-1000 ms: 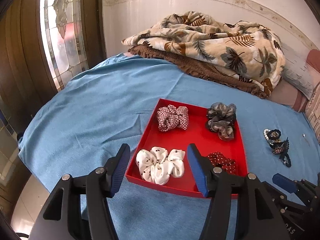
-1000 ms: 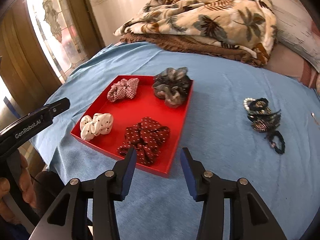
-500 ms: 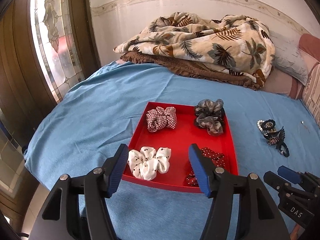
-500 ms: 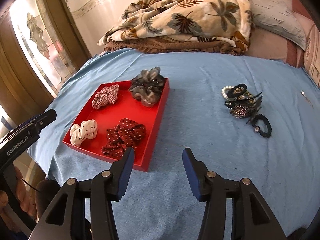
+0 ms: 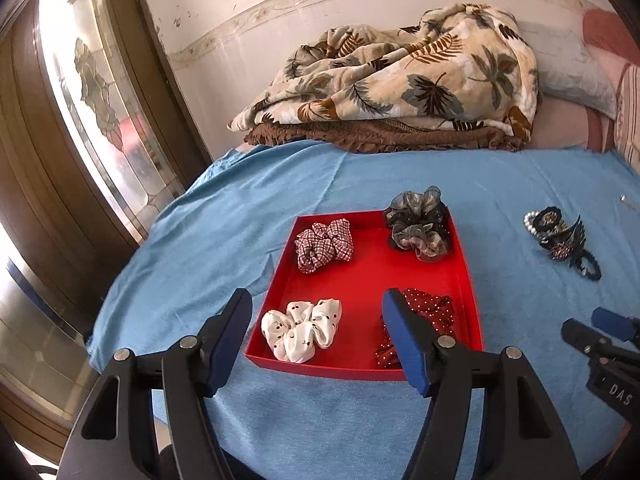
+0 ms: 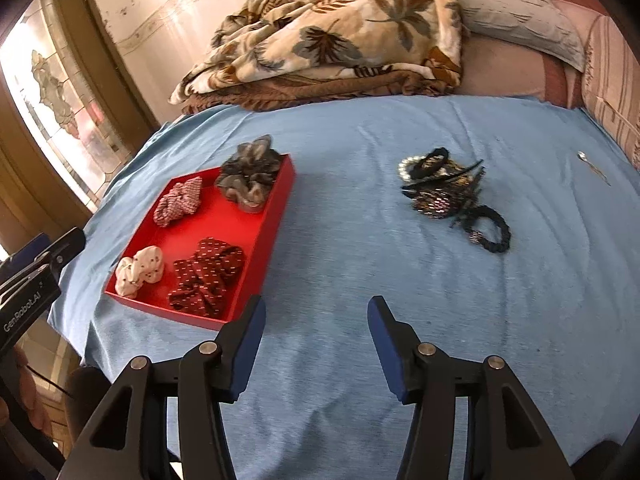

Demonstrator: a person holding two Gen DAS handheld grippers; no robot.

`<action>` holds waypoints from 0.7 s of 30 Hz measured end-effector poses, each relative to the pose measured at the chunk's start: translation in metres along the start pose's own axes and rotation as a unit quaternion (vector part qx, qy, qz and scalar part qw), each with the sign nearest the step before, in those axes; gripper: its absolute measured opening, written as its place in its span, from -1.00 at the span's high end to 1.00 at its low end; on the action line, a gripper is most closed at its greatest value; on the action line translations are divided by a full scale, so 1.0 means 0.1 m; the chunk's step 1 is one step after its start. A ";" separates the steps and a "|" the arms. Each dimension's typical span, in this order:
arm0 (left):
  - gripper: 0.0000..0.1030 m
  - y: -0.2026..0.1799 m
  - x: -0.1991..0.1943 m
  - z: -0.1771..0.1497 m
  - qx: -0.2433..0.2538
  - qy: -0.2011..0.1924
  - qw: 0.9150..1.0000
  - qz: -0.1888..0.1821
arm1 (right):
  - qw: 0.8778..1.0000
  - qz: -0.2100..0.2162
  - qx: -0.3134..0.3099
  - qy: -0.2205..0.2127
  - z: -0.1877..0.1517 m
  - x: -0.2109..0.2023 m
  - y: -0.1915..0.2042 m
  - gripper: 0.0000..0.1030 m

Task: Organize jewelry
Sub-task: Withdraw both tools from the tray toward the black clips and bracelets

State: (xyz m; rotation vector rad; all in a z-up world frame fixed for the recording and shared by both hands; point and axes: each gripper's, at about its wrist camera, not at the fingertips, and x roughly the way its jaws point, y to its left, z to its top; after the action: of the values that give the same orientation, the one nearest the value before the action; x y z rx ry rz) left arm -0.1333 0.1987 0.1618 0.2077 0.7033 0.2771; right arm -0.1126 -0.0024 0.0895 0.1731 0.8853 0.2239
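Observation:
A red tray (image 5: 372,276) (image 6: 276,216) lies on the blue bedsheet and holds a checked scrunchie (image 5: 325,243), a grey scrunchie (image 5: 418,224), a white dotted scrunchie (image 5: 302,329) and a dark red dotted scrunchie (image 5: 428,312). Right of the tray sits a pile of dark hair ties and clips (image 6: 448,192) (image 5: 560,236). My left gripper (image 5: 318,322) hovers over the tray's near edge, jaws opening, nothing between them. My right gripper (image 6: 316,326) hangs above bare sheet between tray and pile, jaws opening and empty.
A leaf-print blanket (image 5: 400,80) on a brown one lies folded at the bed's far end, with pillows (image 6: 520,12) to its right. A stained-glass door (image 5: 92,96) stands at the left. A small metal pin (image 6: 592,166) lies far right.
Both grippers have drawn back and shifted, so the tray looks smaller and farther left in the right wrist view. Both pairs of jaws stand wider apart than before.

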 end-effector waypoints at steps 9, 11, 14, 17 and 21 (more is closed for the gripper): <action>-0.31 -0.24 0.03 0.00 0.038 0.011 0.999 0.016 | 1.000 -0.027 0.003 -0.007 -0.04 0.00 -0.21 -0.16; -0.31 -0.28 0.04 0.01 0.044 0.015 0.999 0.018 | 1.000 -0.028 0.006 -0.006 -0.05 0.01 -0.25 -0.17; -0.31 -0.34 0.06 0.00 0.053 0.022 0.998 0.020 | 1.000 -0.029 0.010 -0.006 -0.05 0.02 -0.32 -0.18; -0.31 -0.41 0.08 0.00 0.063 0.028 0.997 0.017 | 0.999 -0.030 0.014 -0.006 -0.06 0.03 -0.40 -0.21; -0.32 -0.52 0.11 -0.01 0.075 0.033 0.997 0.012 | 0.999 -0.033 0.022 -0.007 -0.05 0.05 -0.50 -0.24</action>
State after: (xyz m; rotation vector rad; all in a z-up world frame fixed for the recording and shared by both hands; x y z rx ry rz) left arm -0.1162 0.1535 0.1396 0.3512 0.7878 0.2548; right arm -0.1078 -0.0494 0.0706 0.1867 0.8810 0.1422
